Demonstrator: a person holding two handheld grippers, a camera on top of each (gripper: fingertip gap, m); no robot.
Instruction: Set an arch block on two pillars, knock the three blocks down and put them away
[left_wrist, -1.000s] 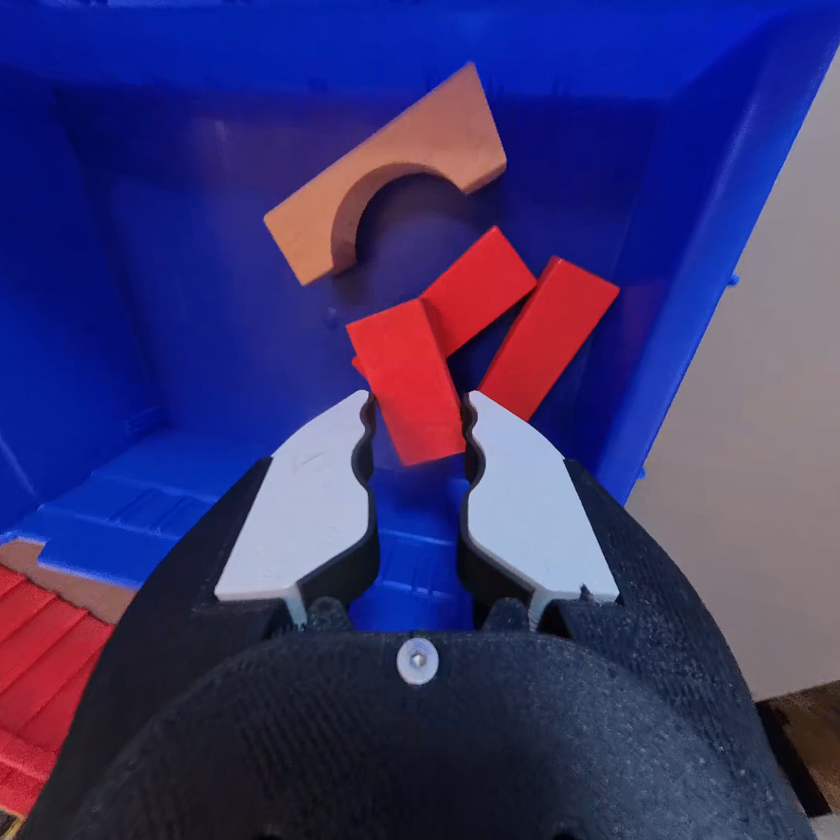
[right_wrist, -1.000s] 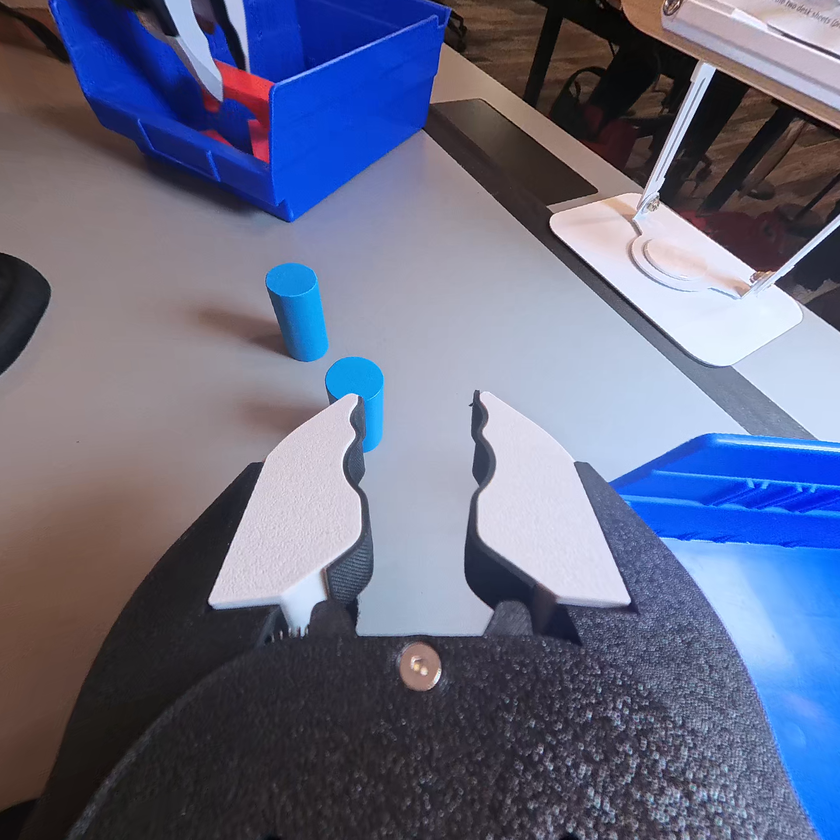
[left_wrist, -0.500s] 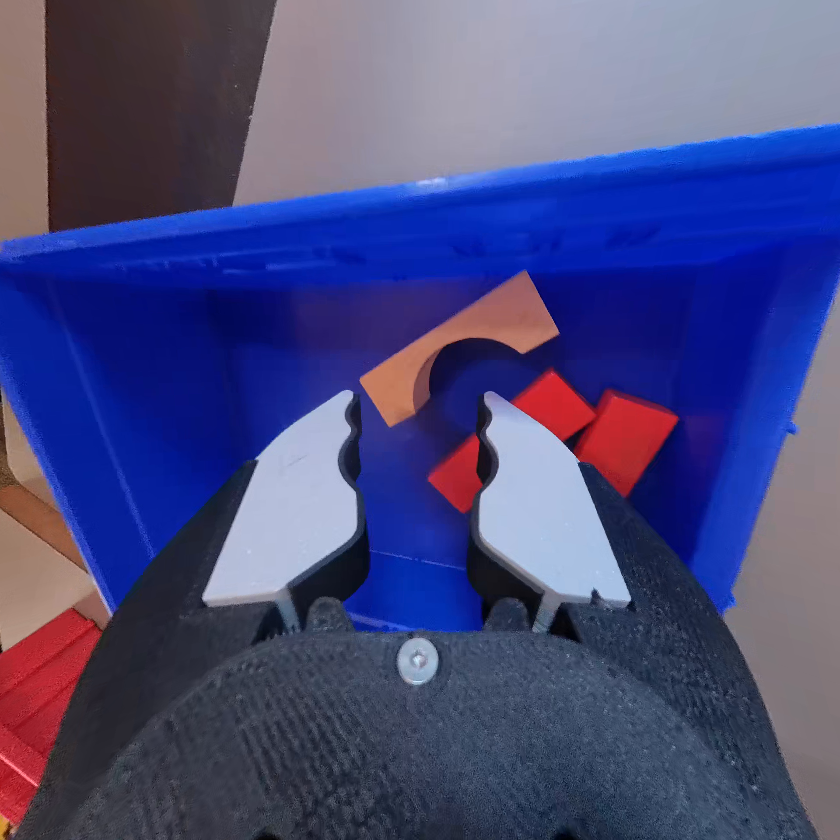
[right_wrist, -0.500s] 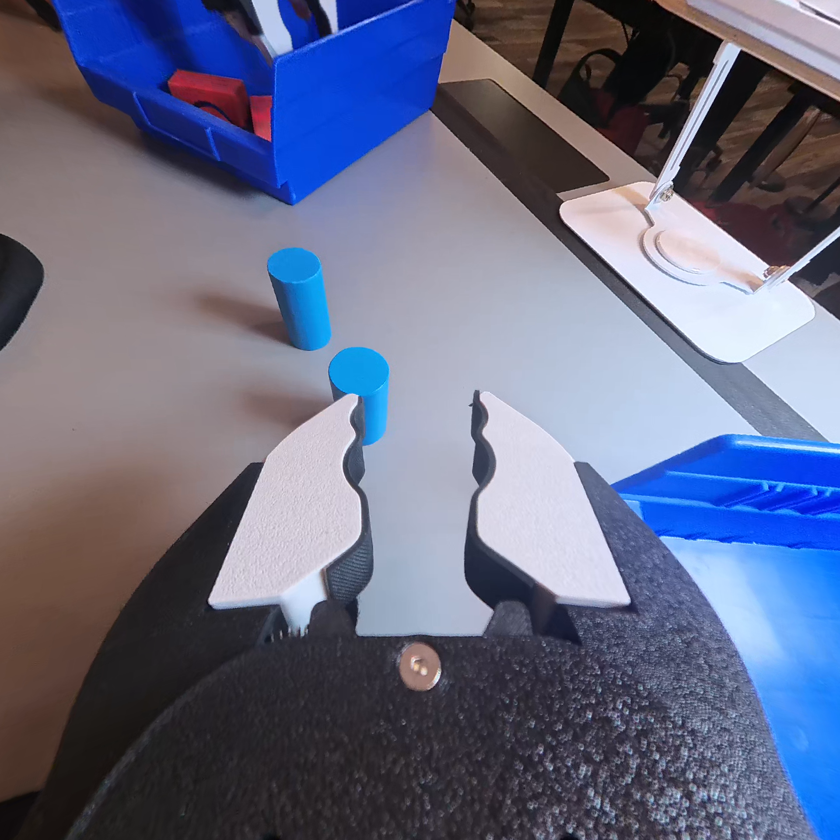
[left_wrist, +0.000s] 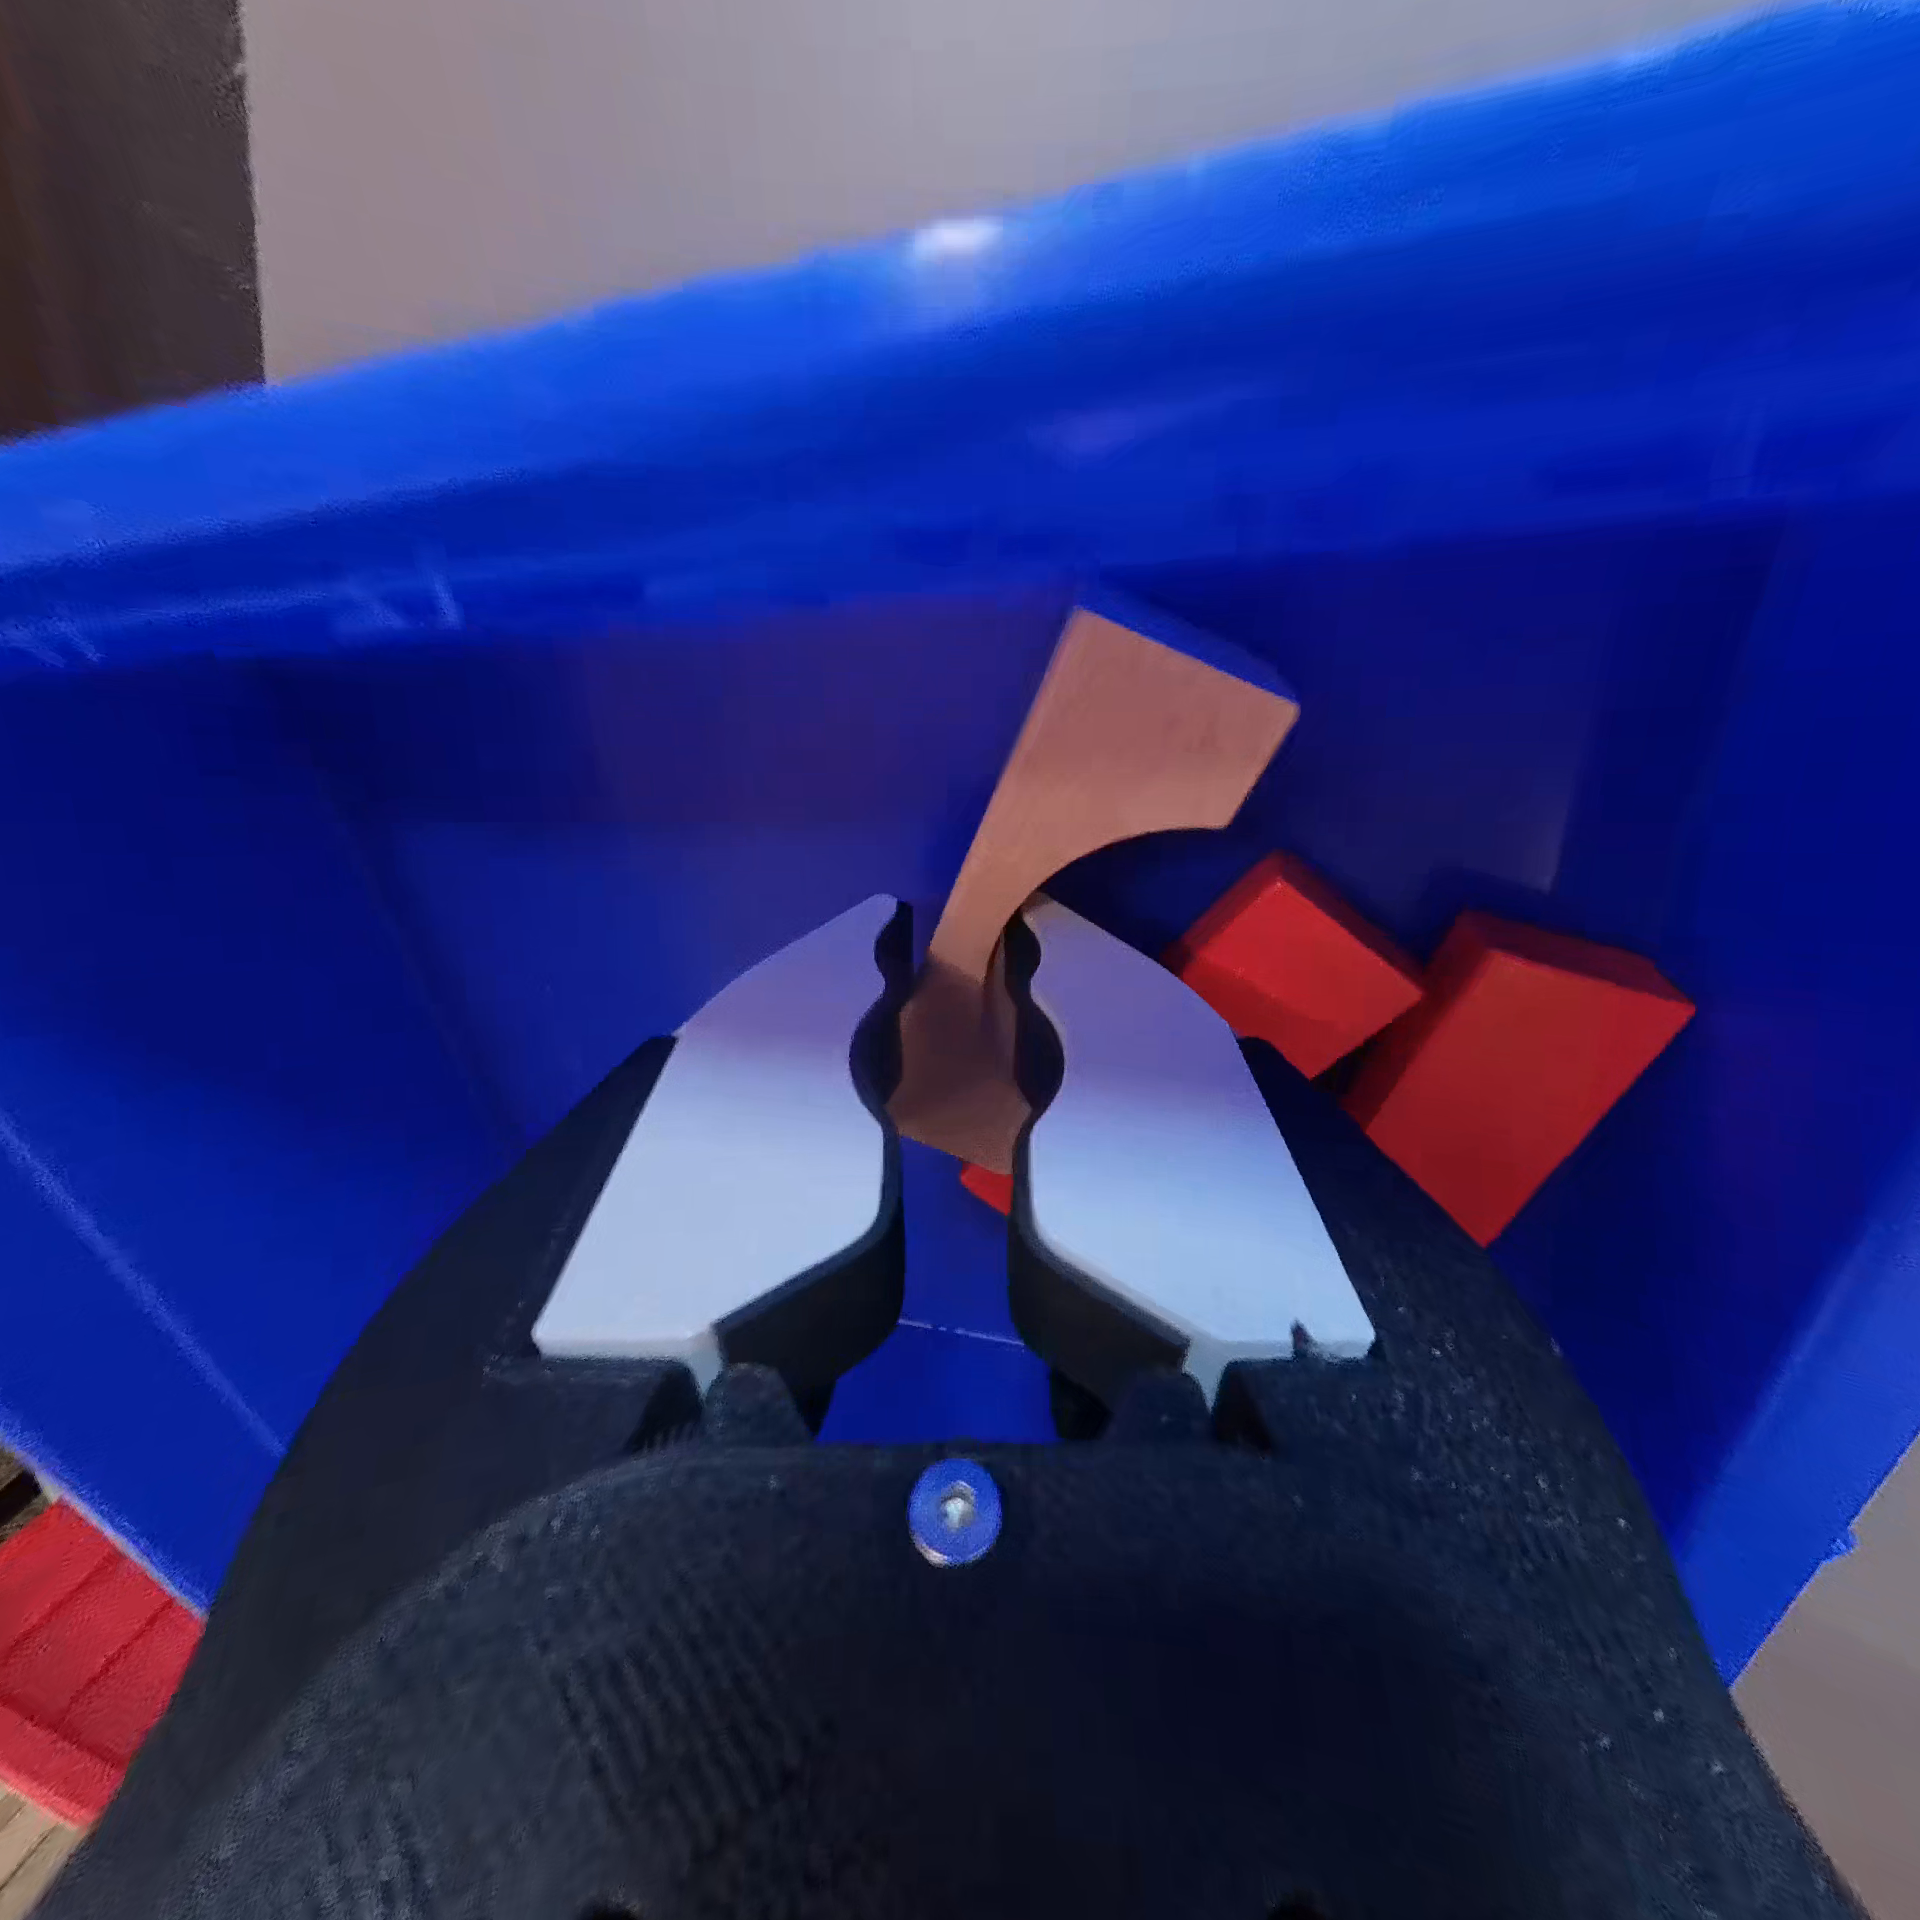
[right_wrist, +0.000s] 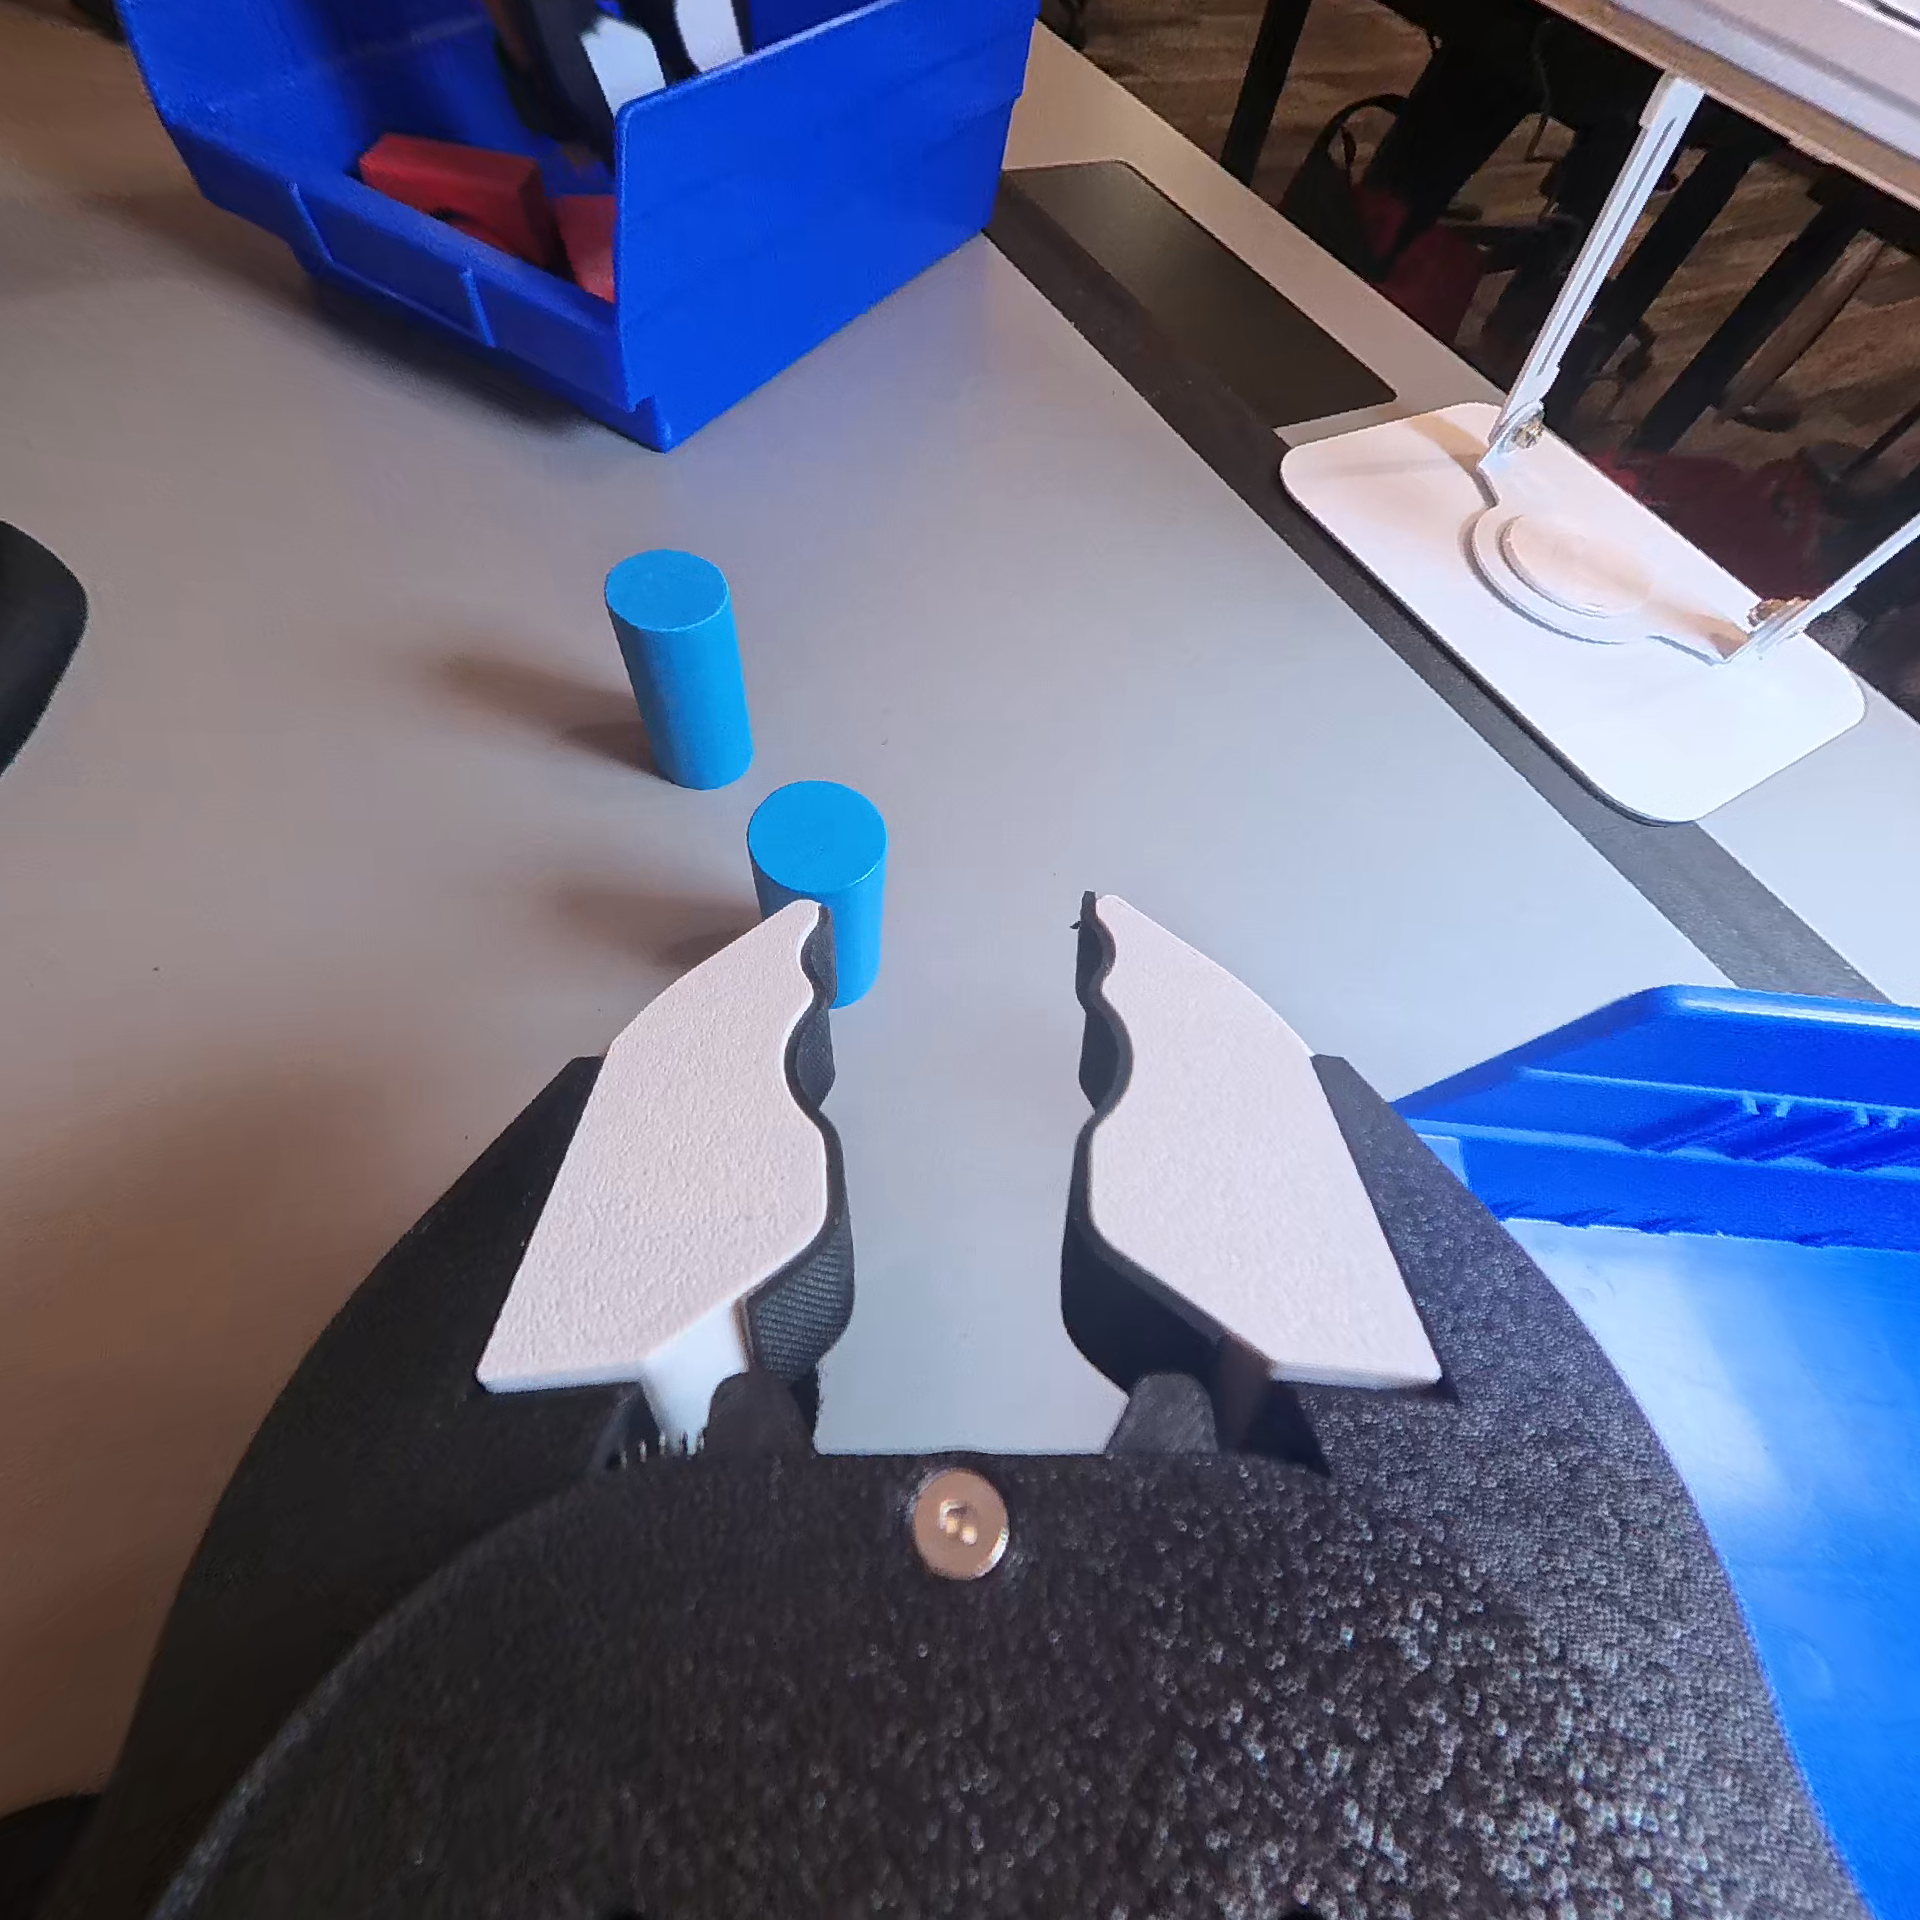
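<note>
Our left gripper (left_wrist: 956, 940) clamps one leg of the tan arch block (left_wrist: 1112, 790) inside the blue bin (left_wrist: 623, 499), beside red blocks (left_wrist: 1496, 1060). Our right gripper (right_wrist: 951, 914) hangs released over the tabletop (right_wrist: 1091, 623); two blue cylinder pillars (right_wrist: 681, 670) stand upright near the tabletop's middle.

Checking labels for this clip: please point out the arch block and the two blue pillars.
arch block (left_wrist: 1127, 769): left wrist view, its flat face.
far pillar (right_wrist: 686, 681): right wrist view, its curved side.
near pillar (right_wrist: 817, 847): right wrist view, its round top.
</note>
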